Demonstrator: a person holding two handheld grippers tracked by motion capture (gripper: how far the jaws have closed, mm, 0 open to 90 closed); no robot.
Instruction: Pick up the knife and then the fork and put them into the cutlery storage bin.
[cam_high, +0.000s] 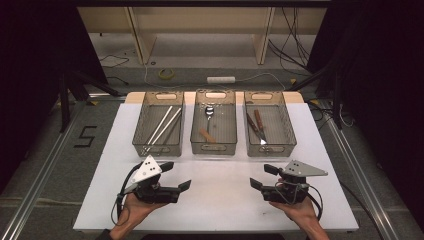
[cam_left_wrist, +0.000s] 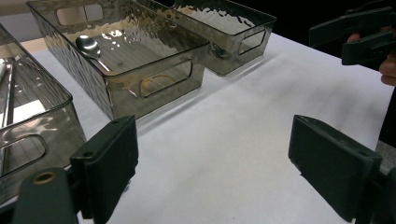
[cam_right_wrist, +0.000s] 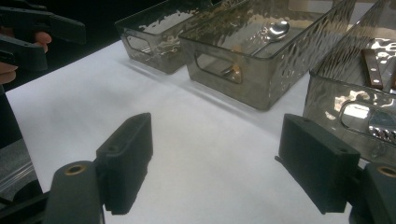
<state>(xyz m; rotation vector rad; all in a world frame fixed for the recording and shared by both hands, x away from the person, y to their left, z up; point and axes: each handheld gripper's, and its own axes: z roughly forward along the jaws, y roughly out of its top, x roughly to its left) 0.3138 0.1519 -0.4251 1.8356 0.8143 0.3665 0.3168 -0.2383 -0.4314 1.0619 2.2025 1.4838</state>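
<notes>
On the white table (cam_high: 215, 195), the left gripper (cam_high: 177, 176) sits at 7 o'clock, jaws apart and empty. 3 clear bins (cam_high: 214, 142) line 12 o'clock. The right gripper (cam_high: 261, 176) rests at 5 o'clock, jaws apart, empty.

High view, floor and background.
- Long white plastic power strip (cam_high: 221, 79) at 12 o'clock.
- Small yellow-green coiled loop (cam_high: 166, 74), probably cable, at 11 o'clock, left of the strip.
- Pale wooden shelf frame (cam_high: 140, 35) behind both.
- Loose black cables (cam_high: 292, 35) at 1 o'clock.
- Black taped numeral "5" (cam_high: 85, 136) at 9 o'clock.
- Silver aluminium floor rail (cam_high: 35, 190) at 8 o'clock.
</notes>
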